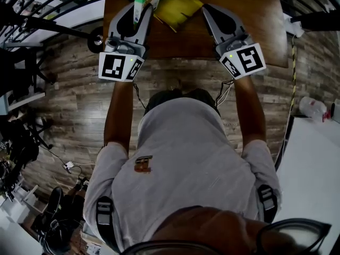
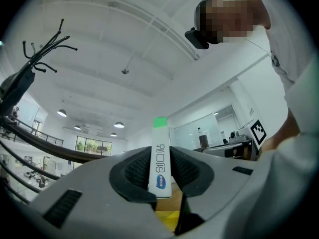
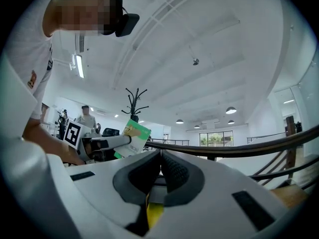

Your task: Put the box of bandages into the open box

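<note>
Left tool (image 2: 160, 156) clamped on the bandage box (image 2: 159, 131), which sticks up past the jaw tips just left of the yellow box (image 1: 178, 7) on the bench (image 1: 244, 9); right tool (image 3: 160, 159) jaws together, nothing between, just right of the yellow box.

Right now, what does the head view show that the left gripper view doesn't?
Head view only: the plank floor, and the right gripper at a corner of the yellow item. Left gripper view only: the fingers pressing the bandage box from both sides, plus ceiling lights. Both: that box in the left gripper, with yellow beneath.
</note>
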Demonstrator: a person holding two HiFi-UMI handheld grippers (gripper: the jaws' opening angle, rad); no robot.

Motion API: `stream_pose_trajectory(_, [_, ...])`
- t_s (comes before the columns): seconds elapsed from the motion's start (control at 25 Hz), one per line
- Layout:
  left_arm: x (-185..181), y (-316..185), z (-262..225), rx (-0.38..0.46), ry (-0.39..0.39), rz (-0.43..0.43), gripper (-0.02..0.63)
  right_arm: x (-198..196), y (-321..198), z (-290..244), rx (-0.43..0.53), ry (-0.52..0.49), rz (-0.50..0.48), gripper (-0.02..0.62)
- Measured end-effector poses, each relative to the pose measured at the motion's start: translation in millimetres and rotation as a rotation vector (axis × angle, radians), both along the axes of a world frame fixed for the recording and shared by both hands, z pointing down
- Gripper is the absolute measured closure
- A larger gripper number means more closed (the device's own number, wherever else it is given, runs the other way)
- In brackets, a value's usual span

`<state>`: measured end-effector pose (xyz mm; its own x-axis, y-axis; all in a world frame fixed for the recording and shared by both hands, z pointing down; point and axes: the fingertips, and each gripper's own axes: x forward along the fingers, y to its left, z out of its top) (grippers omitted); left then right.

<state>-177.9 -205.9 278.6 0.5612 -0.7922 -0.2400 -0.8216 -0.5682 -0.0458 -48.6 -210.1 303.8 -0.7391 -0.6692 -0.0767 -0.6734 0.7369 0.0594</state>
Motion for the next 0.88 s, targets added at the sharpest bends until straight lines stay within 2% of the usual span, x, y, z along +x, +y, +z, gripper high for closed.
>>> stream_pose_trajectory(0.48, [28, -61, 48, -0.115, -0.047, 0.07, 0.499, 15, -50, 27, -0.051, 0.043, 0.034, 0.563])
stream_pose_trajectory(0.88, [58, -99, 97, -0.244, -0.184, 0.103, 0.499, 36, -92, 49, -0.08, 0.089, 0.037, 0.563])
